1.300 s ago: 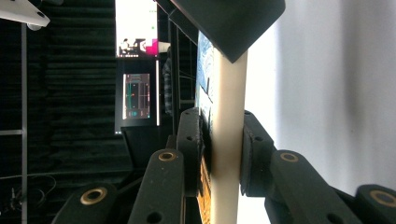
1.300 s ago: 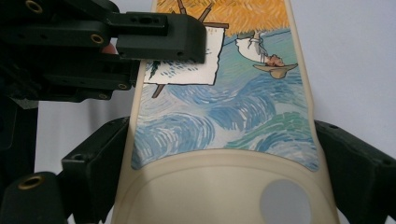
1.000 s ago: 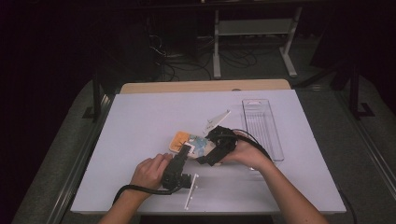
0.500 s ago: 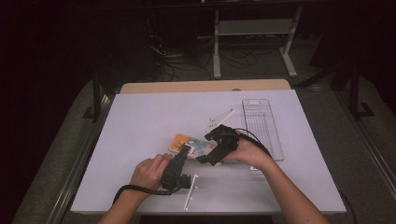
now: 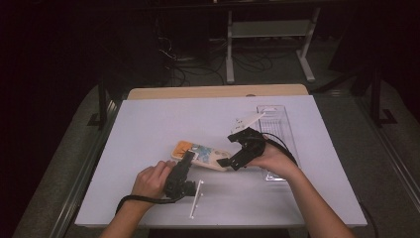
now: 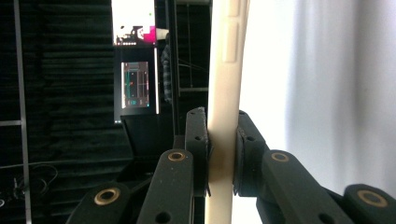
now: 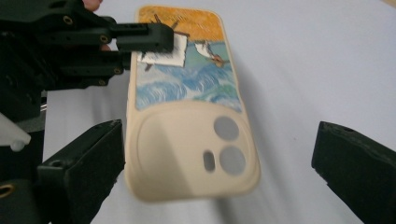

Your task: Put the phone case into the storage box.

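High view: left claw point(image 5: 189, 157) gripping phone case point(image 5: 208, 154)

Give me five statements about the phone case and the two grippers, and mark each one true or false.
1. The left gripper is clamped on the edge of the phone case. True.
2. The right gripper is shut tight on the phone case. False: its jaws stand wide apart, one on each side of the camera-cutout end, not pressing on it.
3. The phone case bears a painted picture of blue waves under an orange sky. True.
4. The clear tray lies at the left edge of the white table. False: it lies on the right part, behind the right hand.
5. The phone case lies inside the clear tray. False: it is held over the table, left of the tray.
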The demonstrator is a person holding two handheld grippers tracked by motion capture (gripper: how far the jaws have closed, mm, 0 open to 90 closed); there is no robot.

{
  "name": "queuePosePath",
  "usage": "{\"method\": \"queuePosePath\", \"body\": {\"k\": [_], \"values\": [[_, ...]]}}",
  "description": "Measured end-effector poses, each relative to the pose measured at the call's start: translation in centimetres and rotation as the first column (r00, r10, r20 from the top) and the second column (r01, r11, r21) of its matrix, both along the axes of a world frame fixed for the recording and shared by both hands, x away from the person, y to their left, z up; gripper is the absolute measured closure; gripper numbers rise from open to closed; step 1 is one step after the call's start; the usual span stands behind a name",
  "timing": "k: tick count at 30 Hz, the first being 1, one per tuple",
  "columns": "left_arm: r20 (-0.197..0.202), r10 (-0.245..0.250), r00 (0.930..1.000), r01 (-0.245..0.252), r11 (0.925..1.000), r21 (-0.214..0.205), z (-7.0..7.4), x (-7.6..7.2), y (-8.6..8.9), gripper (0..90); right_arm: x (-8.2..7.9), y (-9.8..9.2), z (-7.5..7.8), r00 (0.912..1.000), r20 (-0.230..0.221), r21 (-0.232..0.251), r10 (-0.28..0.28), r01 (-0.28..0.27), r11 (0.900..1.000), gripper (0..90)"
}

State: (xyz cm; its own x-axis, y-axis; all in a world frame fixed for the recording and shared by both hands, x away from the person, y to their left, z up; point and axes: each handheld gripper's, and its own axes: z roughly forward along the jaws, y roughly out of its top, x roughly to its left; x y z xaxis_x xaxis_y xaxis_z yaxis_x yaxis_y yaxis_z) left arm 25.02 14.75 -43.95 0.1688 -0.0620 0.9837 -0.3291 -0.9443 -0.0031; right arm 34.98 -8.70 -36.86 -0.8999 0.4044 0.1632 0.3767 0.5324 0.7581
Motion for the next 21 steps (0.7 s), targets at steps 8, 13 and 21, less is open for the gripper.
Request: {"method": "queuePosePath", "body": {"k": [8, 13, 21], "values": [[-0.005, 0.032, 0.9995, -0.032, 0.9995, 0.002, 0.4, 0.2, 0.8, 78.7, -0.4, -2.1, -0.3, 0.9990, 0.014, 0.015, -0.043, 0.043, 0.9990, 2.2], [-0.003, 0.039, 0.9992, -0.039, 0.9992, 0.003, 0.5, 0.3, 1.0, 78.7, -0.8, -3.7, -0.6, 0.9968, 0.014, 0.034, -0.079, 0.079, 0.9963, 2.3], [-0.006, 0.040, 0.9992, -0.040, 0.9992, -0.003, 0.5, 0.3, 1.1, 78.7, -1.2, -6.0, -1.6, 0.9904, 0.012, 0.067, -0.137, 0.136, 0.9884, 2.5]]}}
